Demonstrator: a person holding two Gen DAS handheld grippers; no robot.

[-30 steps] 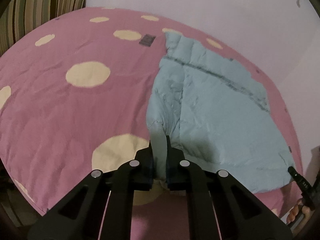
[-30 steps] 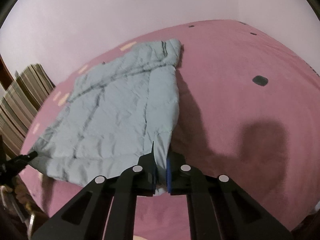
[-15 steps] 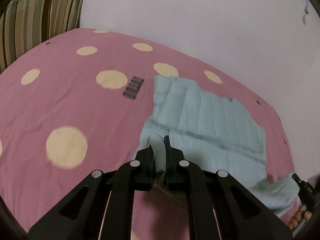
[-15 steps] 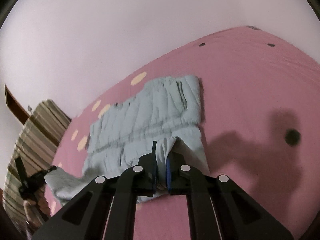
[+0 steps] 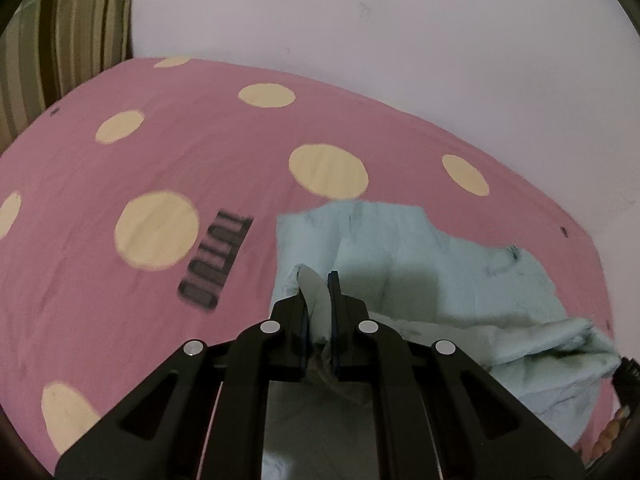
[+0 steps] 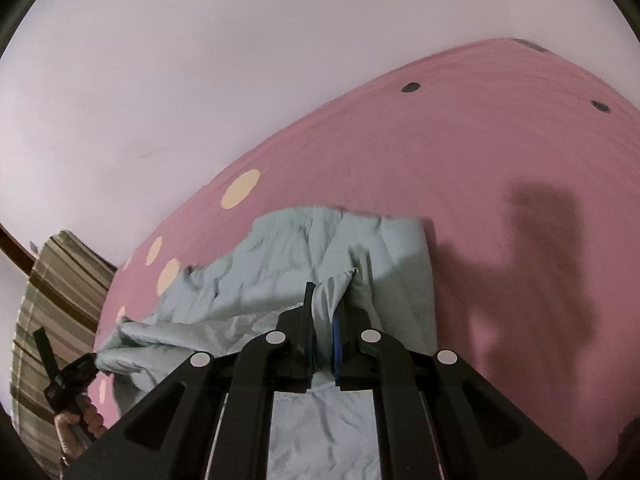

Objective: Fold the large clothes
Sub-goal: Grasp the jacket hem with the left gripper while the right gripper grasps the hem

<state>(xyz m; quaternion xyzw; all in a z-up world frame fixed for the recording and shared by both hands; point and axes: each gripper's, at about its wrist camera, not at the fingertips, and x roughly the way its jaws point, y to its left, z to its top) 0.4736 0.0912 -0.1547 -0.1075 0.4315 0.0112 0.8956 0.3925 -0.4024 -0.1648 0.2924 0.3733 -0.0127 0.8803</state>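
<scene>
A pale blue quilted garment (image 5: 420,264) lies partly doubled over on a pink bedsheet (image 5: 200,152) with cream dots. The left gripper (image 5: 318,304) pinches one lifted edge and the right gripper (image 6: 324,320) another, both clamped tight on the fabric. A striped cushion (image 5: 68,40) stands at the bed's far corner against the wall.

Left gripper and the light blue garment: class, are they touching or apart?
Touching. The left wrist view shows the left gripper with its jaws closed on a fold of the light blue garment, the cloth pinched between them and lifted off the pink bedspread.
</scene>
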